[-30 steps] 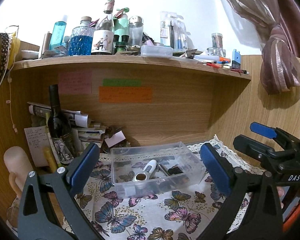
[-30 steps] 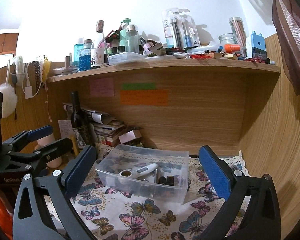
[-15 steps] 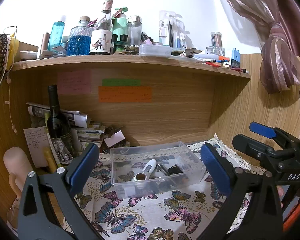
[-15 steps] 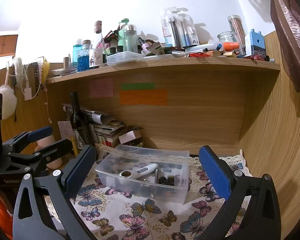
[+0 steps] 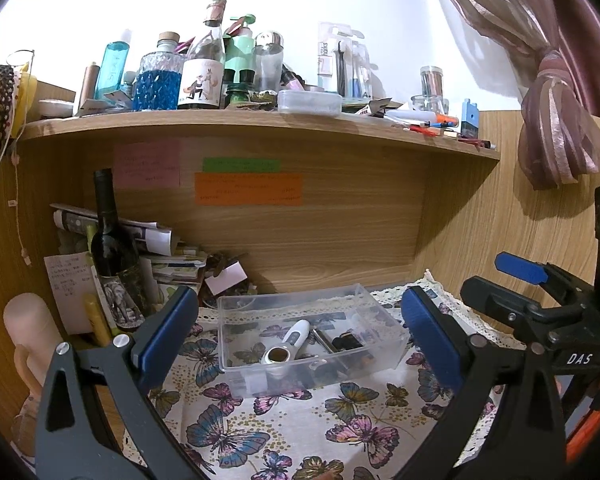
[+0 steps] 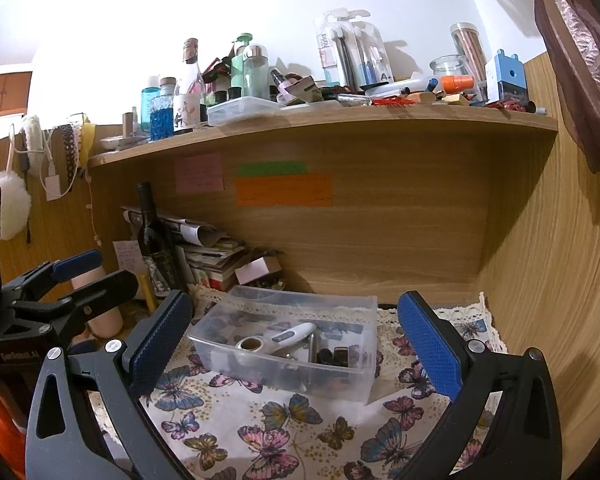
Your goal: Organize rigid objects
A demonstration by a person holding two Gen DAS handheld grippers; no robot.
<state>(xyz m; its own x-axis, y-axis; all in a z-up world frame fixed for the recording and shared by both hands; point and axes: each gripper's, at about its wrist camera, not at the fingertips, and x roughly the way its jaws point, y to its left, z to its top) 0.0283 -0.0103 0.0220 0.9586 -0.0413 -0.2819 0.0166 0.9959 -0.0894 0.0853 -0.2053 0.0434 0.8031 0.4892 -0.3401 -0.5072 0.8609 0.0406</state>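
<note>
nearest the lenses, both grippers hang over the front edge of the desk with their blue-padded tongs spread wide and nothing between them: the left gripper (image 5: 298, 332) and the right gripper (image 6: 294, 334) each frame the same clear plastic bin (image 5: 312, 374) (image 6: 340, 384) from slightly different sides. each tool also shows at the edge of the other's view, to the right in the left wrist camera and to the left in the right wrist one.

under them a butterfly-print cloth (image 5: 300, 432) (image 6: 260, 428) with a lace border covers the desk. the bin sits on it toward the back, near the middle, well clear of both sets of pads. inside the bin lies a white thermometer-like device (image 5: 286, 342) (image 6: 280, 338) with a round metal tip, tilted across the bottom; beside it are a slim metal stick (image 5: 323, 340) and a few small dark items (image 6: 334, 356) too small to identify.

at the back left corner a dark wine bottle (image 5: 110, 248) (image 6: 154, 240) stands upright in front of a pile of papers and booklets (image 5: 168, 260).

on the back panel are pink, green and orange sticky notes (image 5: 248, 188) (image 6: 284, 190). above, the wooden shelf (image 5: 260, 122) (image 6: 340, 118) is crowded with bottles, a blue-filled glass jar (image 5: 158, 80), a lidded clear box (image 5: 310, 102) and pens.
</note>
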